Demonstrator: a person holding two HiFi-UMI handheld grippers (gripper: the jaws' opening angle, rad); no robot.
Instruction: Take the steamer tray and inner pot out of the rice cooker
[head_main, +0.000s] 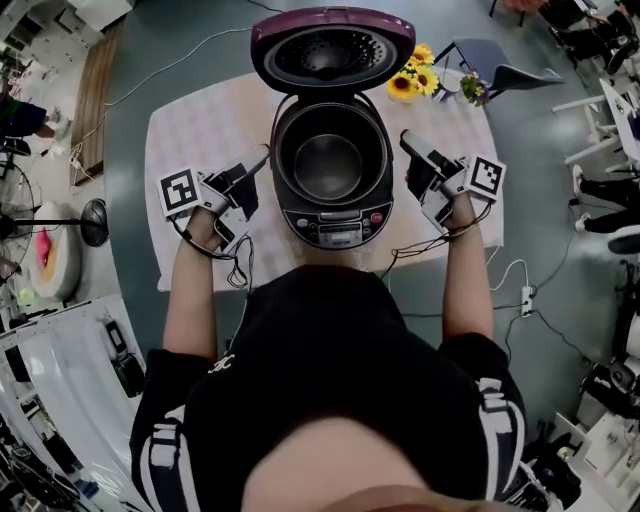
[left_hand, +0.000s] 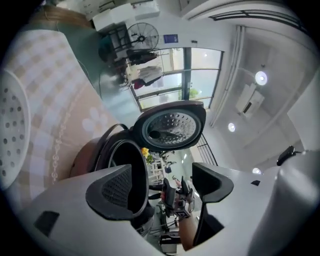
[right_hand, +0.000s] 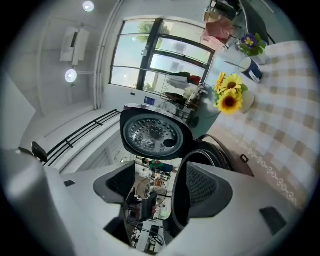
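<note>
Left gripper (head_main: 255, 180) and right gripper (head_main: 412, 160) — jaws spread wide, gripping nothing — flank the open rice cooker (head_main: 345, 228) mid-table; the inner pot (head_main: 328, 165) sits inside.

The round rice cooker (head_main: 330, 222) has a black body and a glossy dark purple lid (head_main: 332, 50); its metal inner pot (head_main: 328, 165) is silver-grey. The cloth-covered table (head_main: 200, 120) is checked pale pink and white. The sunflowers (head_main: 405, 85) are yellow with dark centres. The left gripper (head_main: 262, 160) and right gripper (head_main: 408, 138) are black, with white cubes bearing black square markers.
</note>
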